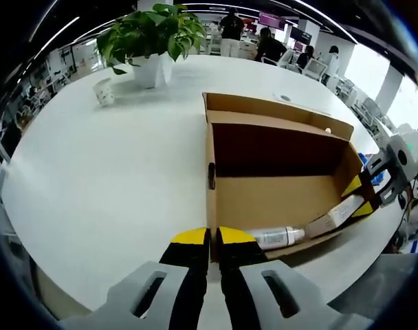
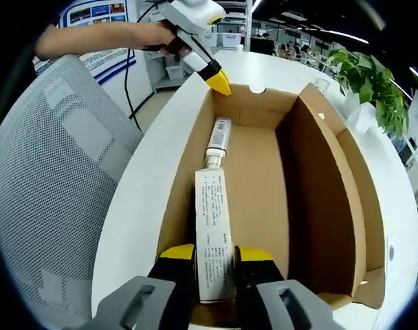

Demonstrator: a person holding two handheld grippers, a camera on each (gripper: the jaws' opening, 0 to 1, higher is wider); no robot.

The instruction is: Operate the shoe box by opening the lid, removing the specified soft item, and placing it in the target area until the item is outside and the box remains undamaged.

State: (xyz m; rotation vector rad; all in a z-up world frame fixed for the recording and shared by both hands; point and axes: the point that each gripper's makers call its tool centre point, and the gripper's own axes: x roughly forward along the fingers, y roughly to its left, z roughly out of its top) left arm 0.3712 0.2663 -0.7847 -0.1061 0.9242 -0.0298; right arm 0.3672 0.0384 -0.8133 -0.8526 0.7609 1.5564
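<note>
In the right gripper view, the right gripper point(image 2: 215, 258) sits at the near end of the open cardboard shoe box point(image 2: 319, 199), its yellow-tipped jaws clamped on the end of a white tube point(image 2: 214, 240) that lies lengthwise on the box floor. Beyond the tube, a white bottle point(image 2: 218, 141) lies in line with it, toward the far wall. At that far wall the left gripper point(image 2: 219, 82) pinches the box edge, held by a person's hand point(image 2: 150, 34). In the left gripper view, its jaws are closed on the near wall of the box. The box rests on a round white table point(image 1: 106, 185); a grey mesh chair point(image 2: 51, 179) stands beside it. Farther across the table are a small cup point(image 1: 104, 91) and a potted plant point(image 1: 152, 38), with an office and seated people point(image 1: 267, 45) behind.
</note>
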